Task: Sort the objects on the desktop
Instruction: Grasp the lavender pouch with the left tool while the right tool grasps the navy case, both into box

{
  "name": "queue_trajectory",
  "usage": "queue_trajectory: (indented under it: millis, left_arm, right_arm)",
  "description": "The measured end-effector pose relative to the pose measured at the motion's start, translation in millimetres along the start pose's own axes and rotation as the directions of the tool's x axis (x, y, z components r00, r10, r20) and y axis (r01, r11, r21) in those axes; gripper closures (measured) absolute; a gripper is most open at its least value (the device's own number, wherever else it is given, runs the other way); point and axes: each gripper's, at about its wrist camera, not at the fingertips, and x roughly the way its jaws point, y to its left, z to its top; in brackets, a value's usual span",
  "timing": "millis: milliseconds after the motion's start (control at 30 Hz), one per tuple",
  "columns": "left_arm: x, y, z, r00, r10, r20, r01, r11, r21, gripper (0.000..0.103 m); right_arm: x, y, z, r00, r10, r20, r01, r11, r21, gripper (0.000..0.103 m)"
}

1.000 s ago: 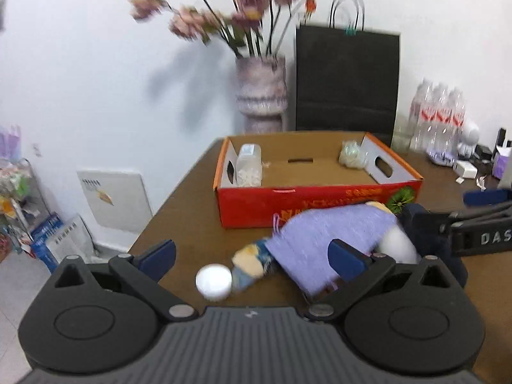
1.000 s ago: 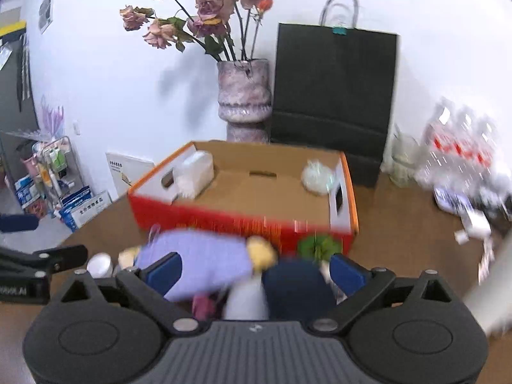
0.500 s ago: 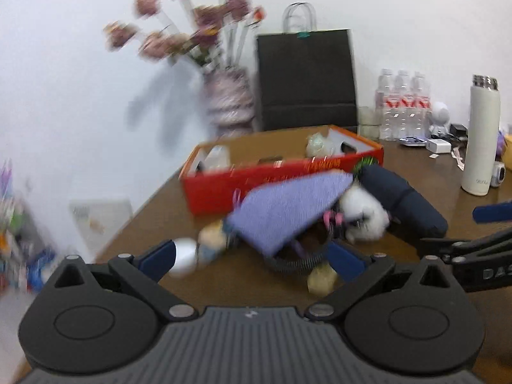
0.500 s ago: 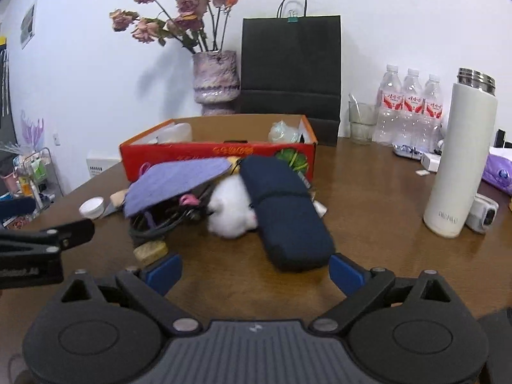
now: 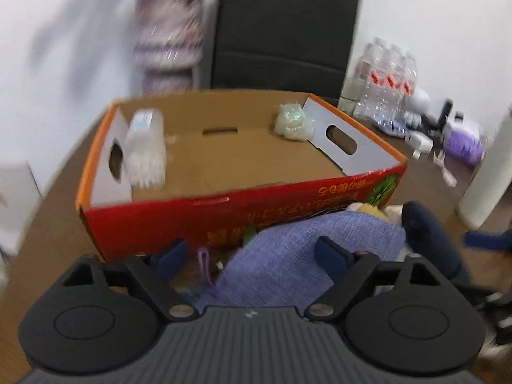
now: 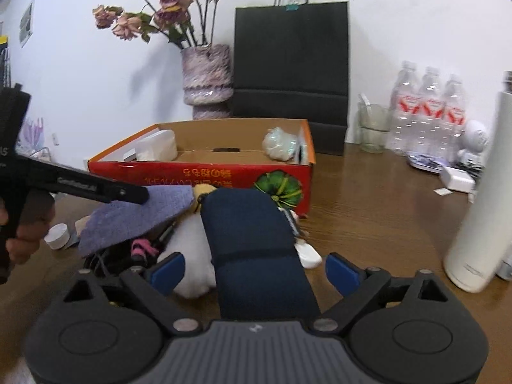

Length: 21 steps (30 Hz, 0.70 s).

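A purple knitted cloth (image 5: 288,256) lies on a pile in front of the red cardboard box (image 5: 192,220). My left gripper (image 5: 251,256) hovers over it, jaws closing; the cloth reaches between the fingers, but the left pad stands clear of it. In the right wrist view one finger of that gripper (image 6: 128,193) crosses the cloth (image 6: 134,220). A navy pouch (image 6: 256,249) lies lengthwise between the fingers of my right gripper (image 6: 255,272), whose jaws are closing with gaps still showing at the pads. A white fluffy ball (image 6: 192,256) rests against the pouch.
The box holds a white container (image 6: 156,150) and a bubble-wrap bundle (image 6: 280,144). A white jar (image 6: 57,236), pink clip (image 6: 140,249) and black cables lie by the pile. A white flask (image 6: 480,208), water bottles (image 6: 428,112), glass (image 6: 372,128), black bag (image 6: 291,64) and vase (image 6: 206,76) stand around.
My left gripper swung in toward the box and dipped over the purple cloth, its jaws narrower. My right gripper sank; the navy pouch now lies between its fingers.
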Motion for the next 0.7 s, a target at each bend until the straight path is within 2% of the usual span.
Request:
queue_trajectory:
  millis: [33,67,100,167,233,333,400,533,700]
  left_arm:
    - [-2.5,4.7,0.7,0.999,-0.031,-0.016,0.03,0.999,-0.045,0.051]
    - [-5.3,7.9,-0.3,0.999,-0.041,-0.026,0.039,0.995,-0.091,0.063]
    - [-6.9,8.5,-2.7,0.999,-0.027,-0.043,0.022,0.992,-0.122,0.081]
    - [-13.1,7.7,-7.2,0.999,-0.009,-0.051,0.002,0.99,-0.139,0.087]
    - [-24.4,6.3,-13.9,0.999,-0.02,-0.045,0.013,0.989,-0.15,0.097]
    - [-44.2,0.7,-21.8,0.999,-0.03,-0.024,0.025,0.982,-0.187,0.101]
    - [-65.3,-9.7,-25.2,0.999,-0.04,0.015,0.042,0.983,-0.18,0.101]
    - [-114.1,-31.7,-19.3,0.987,-0.088,0.137,0.106,0.986,-0.131,0.101]
    - [-144.3,-46.6,4.5,0.968,-0.096,0.233,0.118,0.99,-0.079,0.101]
  right_arm:
    - [6.7,0.3,3.8,1.0,0.013,-0.008,-0.013,1.0,-0.006,0.015]
    - [12.8,0.7,7.3,1.0,0.023,-0.015,-0.023,1.0,-0.008,0.017]
    - [19.4,1.0,10.5,0.999,0.032,-0.027,-0.032,0.999,-0.008,0.018]
    - [27.4,1.7,13.9,0.998,0.042,-0.038,-0.042,0.999,-0.002,0.018]
    - [28.9,0.6,16.1,0.998,0.046,-0.044,-0.045,0.999,0.009,0.023]
    - [24.7,-4.6,14.4,0.998,0.038,-0.045,-0.037,0.999,0.026,0.035]
    - [19.7,-8.8,12.4,0.998,0.032,-0.057,-0.029,0.999,0.045,0.038]
    - [4.6,-13.6,5.1,0.998,0.019,-0.055,-0.014,0.995,0.1,0.039]
    - [-29.3,-18.6,14.1,0.999,0.028,0.036,-0.034,0.987,0.154,0.042]
